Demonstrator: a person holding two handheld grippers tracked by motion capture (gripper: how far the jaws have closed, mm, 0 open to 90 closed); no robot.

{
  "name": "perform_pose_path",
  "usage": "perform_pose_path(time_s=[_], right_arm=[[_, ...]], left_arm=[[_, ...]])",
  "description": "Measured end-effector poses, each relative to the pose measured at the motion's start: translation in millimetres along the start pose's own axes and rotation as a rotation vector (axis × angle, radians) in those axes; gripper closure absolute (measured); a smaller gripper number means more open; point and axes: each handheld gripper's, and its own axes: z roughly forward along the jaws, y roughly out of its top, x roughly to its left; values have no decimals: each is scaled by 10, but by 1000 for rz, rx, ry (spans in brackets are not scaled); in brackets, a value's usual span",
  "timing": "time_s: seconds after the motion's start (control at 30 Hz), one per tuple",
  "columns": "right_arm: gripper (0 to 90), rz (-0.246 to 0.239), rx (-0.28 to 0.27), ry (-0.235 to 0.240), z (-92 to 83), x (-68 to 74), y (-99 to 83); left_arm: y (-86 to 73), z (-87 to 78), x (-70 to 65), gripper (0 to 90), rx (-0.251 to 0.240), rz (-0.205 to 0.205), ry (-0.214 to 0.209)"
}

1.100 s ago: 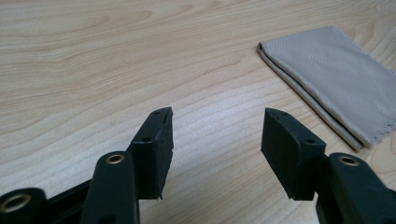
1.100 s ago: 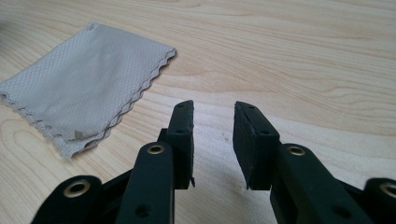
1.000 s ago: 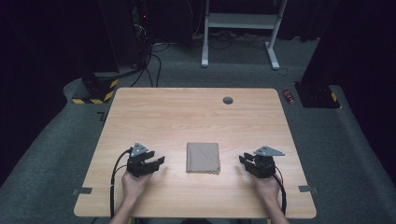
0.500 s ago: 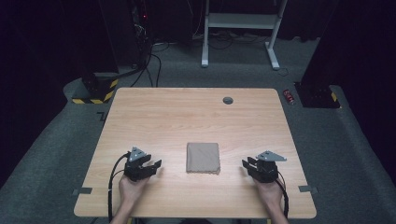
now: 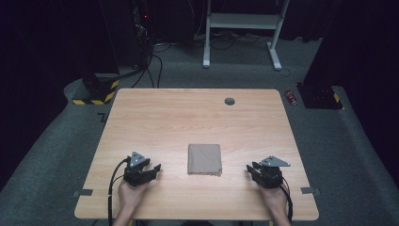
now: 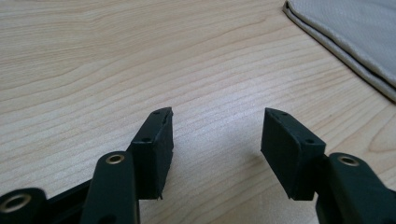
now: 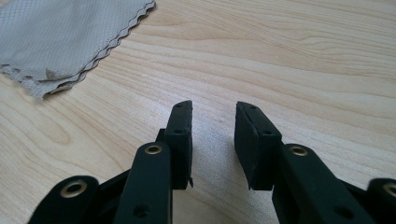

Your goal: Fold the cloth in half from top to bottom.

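Here the folded grey cloth [image 5: 204, 159] lies flat, zigzag-edged, both grippers' fingers open, empty.

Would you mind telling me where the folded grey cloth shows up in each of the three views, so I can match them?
High view: the folded grey cloth lies on the table's near middle, between the left gripper and the right gripper.
Left gripper view: its edge fills the top right corner.
Right gripper view: its wavy-edged corner sits top left.
Shared landmark: the light wood-grain table under the cloth.
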Motion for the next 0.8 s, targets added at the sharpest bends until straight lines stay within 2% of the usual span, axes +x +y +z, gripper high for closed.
perform_pose_path(time_s=[0.23,0.33,0.5,0.8], right_arm=[[624,-29,32,-19,12,45,-5],[577,-45,36,-25,16,75,-5],[454,-47,43,-16,27,75,1],[423,-43,47,-23,43,82,12]], left_arm=[[-8,-1,-31,421,12,25,12],[-7,11,-74,399,20,52,50],[-7,12,-75,364,23,41,59],[-8,13,-80,348,23,39,59]])
